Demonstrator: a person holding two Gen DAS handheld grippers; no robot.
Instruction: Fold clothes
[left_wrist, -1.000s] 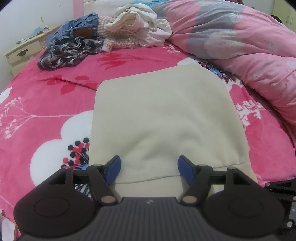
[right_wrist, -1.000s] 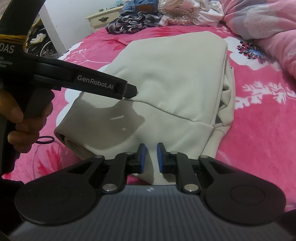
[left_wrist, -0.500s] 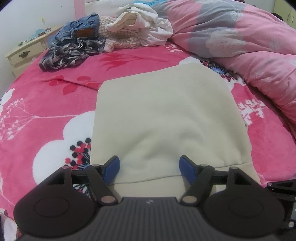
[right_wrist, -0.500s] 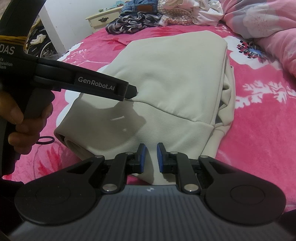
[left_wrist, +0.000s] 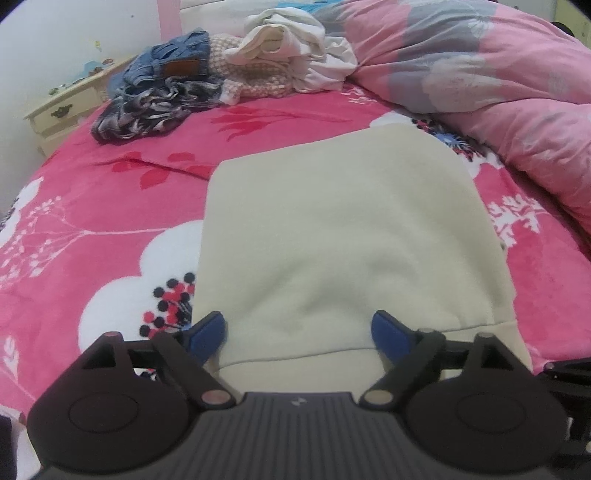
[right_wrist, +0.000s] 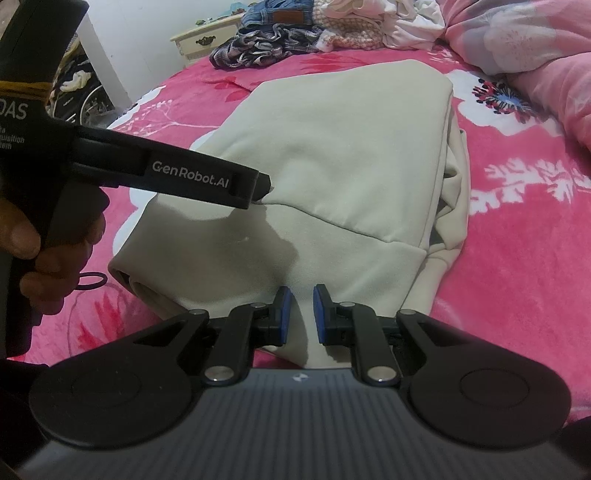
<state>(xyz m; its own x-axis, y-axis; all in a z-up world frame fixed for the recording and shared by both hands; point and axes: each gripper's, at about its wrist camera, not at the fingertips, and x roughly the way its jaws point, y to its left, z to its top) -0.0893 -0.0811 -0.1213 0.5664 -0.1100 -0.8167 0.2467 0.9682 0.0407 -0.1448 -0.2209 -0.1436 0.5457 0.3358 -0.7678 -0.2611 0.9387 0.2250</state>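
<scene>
A cream garment lies folded flat on the pink flowered blanket. My left gripper hovers over its near hem. Its jaws are opening, and the blue pads stand wide on either side of the cloth without pressing it. In the right wrist view the same garment shows a loose sleeve edge along its right side. My right gripper is shut on a pinch of the garment's near edge. The left tool's black arm, held by a hand, reaches over the cloth from the left.
Unfolded clothes are piled at the head of the bed: jeans, a dark patterned piece and white items. A pink quilt bulks along the right. A cream nightstand stands at the left. A black hair tie lies on the blanket.
The left gripper's jaws have spread wider over the hem. The right gripper and the garment have stayed as they were.
</scene>
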